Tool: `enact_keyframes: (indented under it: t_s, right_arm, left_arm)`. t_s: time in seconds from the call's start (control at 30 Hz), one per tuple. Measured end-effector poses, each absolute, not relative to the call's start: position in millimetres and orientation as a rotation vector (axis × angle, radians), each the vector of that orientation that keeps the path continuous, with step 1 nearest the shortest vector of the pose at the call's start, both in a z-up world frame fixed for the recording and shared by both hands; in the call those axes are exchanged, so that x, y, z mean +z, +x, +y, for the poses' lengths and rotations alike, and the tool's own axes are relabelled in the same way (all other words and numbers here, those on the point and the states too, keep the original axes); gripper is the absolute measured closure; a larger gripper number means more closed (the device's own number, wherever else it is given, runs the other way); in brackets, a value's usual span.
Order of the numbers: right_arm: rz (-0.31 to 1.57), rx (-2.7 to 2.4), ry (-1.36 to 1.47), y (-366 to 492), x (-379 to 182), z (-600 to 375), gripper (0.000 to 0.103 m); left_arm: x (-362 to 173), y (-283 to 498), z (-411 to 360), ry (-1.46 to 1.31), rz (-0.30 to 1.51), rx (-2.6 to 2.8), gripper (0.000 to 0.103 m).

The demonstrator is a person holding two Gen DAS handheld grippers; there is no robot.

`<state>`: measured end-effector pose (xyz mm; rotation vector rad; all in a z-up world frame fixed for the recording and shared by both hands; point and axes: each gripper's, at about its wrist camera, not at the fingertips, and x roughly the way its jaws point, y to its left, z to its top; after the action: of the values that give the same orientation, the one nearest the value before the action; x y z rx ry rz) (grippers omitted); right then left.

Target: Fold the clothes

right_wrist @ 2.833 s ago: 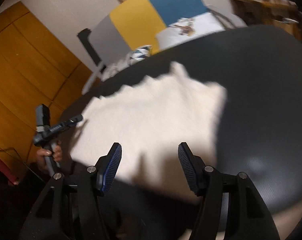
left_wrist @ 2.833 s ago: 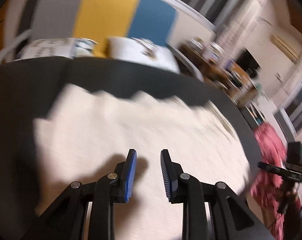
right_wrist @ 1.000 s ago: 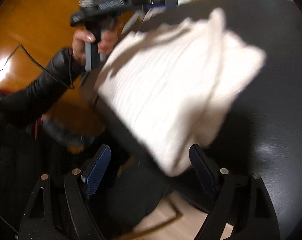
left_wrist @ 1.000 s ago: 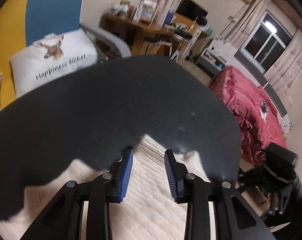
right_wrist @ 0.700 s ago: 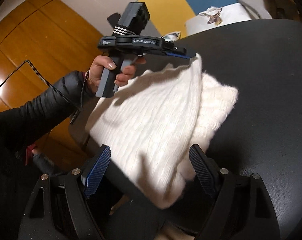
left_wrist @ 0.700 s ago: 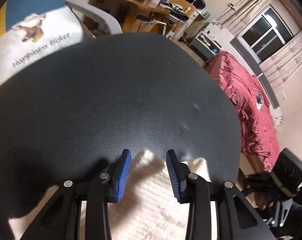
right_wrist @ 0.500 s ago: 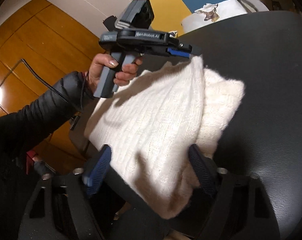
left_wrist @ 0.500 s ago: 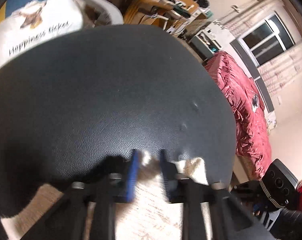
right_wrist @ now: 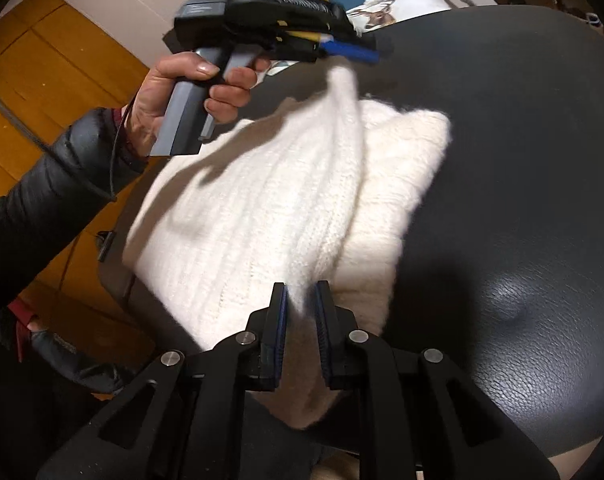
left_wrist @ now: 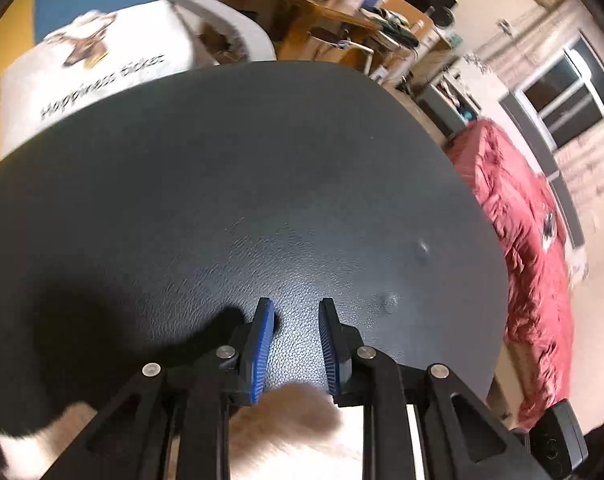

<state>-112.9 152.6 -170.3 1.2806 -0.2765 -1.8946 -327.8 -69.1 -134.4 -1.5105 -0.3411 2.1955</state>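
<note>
Fuzzy ribbed-knit white sweater [right_wrist: 262, 208], grainy black leather-look worktop [right_wrist: 521, 208] with a soft sheen, ridged blue rubber pads [left_wrist: 262, 354], glossy wood wall panels [right_wrist: 34, 92]

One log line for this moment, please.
fold clothes | left gripper: open, above white sweater tip | right gripper: shut on sweater edge | black table

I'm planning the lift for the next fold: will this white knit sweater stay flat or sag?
The thick white knit sweater will probably sag: it already drapes between the left tool and right tool. It looks bulky but soft, so folds should stay rounded.
</note>
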Motion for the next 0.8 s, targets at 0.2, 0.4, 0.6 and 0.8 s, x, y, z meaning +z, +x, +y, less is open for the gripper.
enact_keyframes:
  t_s: [0.2,0.4,0.6,0.8]
  right_arm:
    - [-0.286,-1.917,1.292,-114,-171,158,0.092]
    - [-0.257,-2.054,1.112,-125,-111,166,0.076]
    - [-0.093,-2.187,1.080,-179,-103,115,0.036]
    - [0.167,-2.200,1.228,-211,-149,74,0.062]
  left_arm:
    - [-89,-245,-92,-1.298,-0.184,2.254,0.081]
    - [-86,-159,-110,-1.236,-0.111,2.338,0.081]
    - [-103,-126,-126,-1.208,-0.124,2.373,0.080]
    - [-114,-121,-129,-1.193,-0.108,2.412,0.079]
